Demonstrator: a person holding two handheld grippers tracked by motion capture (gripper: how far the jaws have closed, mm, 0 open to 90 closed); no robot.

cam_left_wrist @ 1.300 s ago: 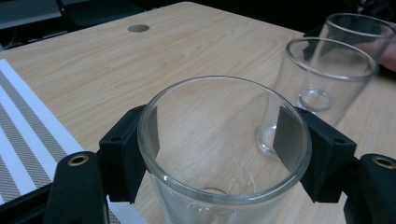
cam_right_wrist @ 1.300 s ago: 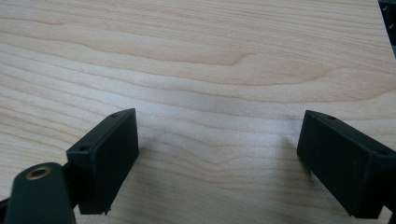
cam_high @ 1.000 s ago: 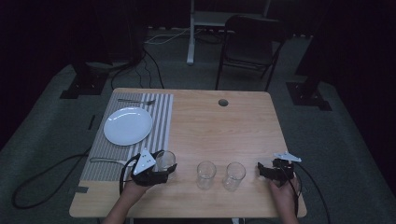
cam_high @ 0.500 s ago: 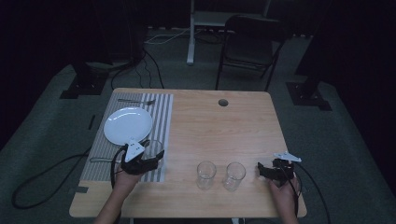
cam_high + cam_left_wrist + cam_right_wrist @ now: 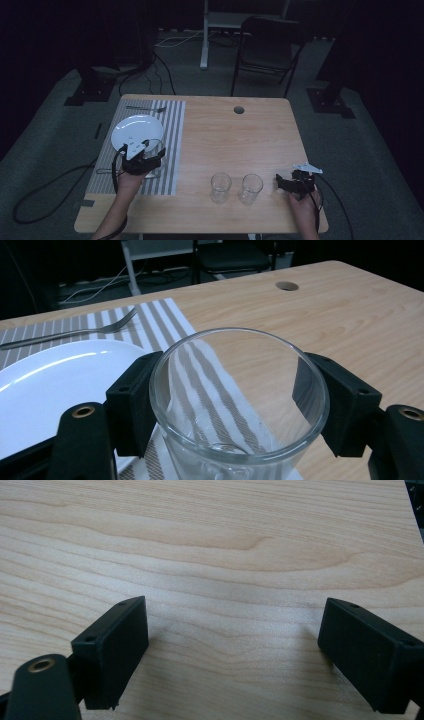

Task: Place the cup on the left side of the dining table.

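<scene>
over on the near left, the left tongs (image 5: pixel 150 159) are clamped on a clear drinking glass (image 5: pixel 239 402), one black jaw pressed to each side of its wall. from the left gripper view the glass stands upright over the grey-and-white striped placemat (image 5: pixel 172 325), just beside the round white plate (image 5: pixel 60 380), whose rim lies by the left jaw. a silver fork (image 5: pixel 75 331) lies across the far end of the placemat, beyond the plate. in the high view the same hand (image 5: pixel 131 181) comes in from the bottom edge, and the held glass sits at the near right rim of the plate (image 5: pixel 137 130).

the right tongs (image 5: pixel 281 183) rest at the near right of the light wooden table (image 5: pixel 235 135), jaws spread wide with nothing but bare wood grain between them in the right gripper view (image 5: pixel 235 655). two more clear glasses stand side by side near the front edge, one (image 5: pixel 220 187) to the left and one (image 5: pixel 250 188) closer to the right tongs, apart from them. a small round hole (image 5: pixel 239 109) shows near the table's far edge, and a dark folding chair (image 5: pixel 267 47) stands on the floor beyond.
</scene>
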